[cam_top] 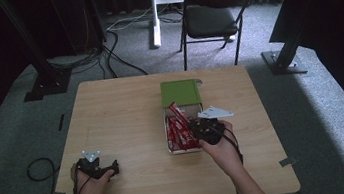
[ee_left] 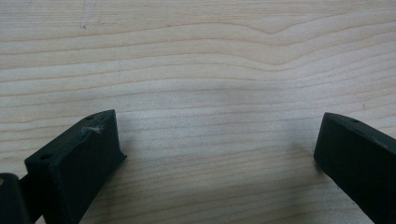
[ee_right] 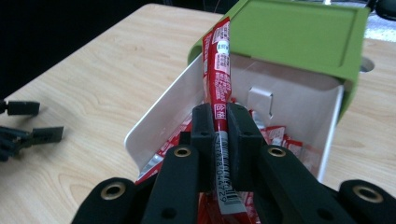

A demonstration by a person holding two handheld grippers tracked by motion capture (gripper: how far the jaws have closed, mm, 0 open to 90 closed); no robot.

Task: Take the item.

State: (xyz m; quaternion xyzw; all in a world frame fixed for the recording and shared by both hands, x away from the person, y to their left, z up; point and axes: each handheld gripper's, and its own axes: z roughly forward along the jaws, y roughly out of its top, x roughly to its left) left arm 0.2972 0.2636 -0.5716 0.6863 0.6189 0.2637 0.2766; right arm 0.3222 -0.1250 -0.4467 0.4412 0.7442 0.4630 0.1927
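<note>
Gripping red packet [ee_right: 218, 70], box [ee_right: 159, 112], folding chair [cam_top: 212, 13]

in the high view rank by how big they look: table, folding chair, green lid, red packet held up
1. table
2. folding chair, though it stands farther from the camera
3. green lid
4. red packet, clamped in the right gripper
</note>
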